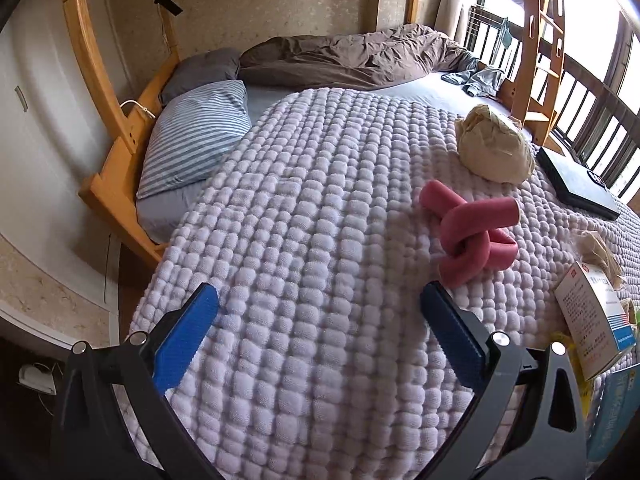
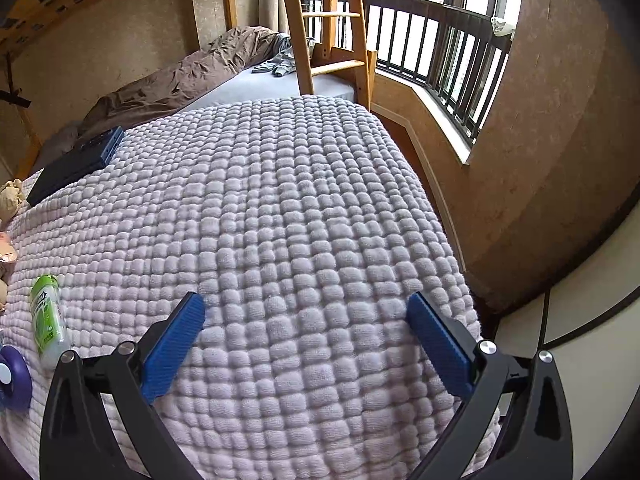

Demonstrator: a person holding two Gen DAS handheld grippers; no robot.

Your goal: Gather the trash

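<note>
In the left wrist view a knotted pink foam tube [image 1: 470, 236] lies on the lilac bubble-textured blanket [image 1: 304, 240], just beyond my right finger. A crumpled beige paper ball [image 1: 496, 148] sits farther back. A white medicine box [image 1: 596, 320] and a smaller crumpled paper [image 1: 600, 252] lie at the right edge. My left gripper [image 1: 320, 300] is open and empty above the blanket. In the right wrist view my right gripper [image 2: 306, 308] is open and empty over bare blanket [image 2: 300, 208]. A green-labelled bottle [image 2: 48, 320] lies left of it, beside a purple round object [image 2: 14, 380].
A dark flat box [image 1: 576, 184] lies on the blanket; it also shows in the right wrist view [image 2: 76, 164]. A striped pillow [image 1: 196, 140], brown duvet [image 1: 344, 60], wooden bunk frame and ladder [image 2: 332, 32] surround the bed. The floor and window railing [image 2: 440, 48] lie right.
</note>
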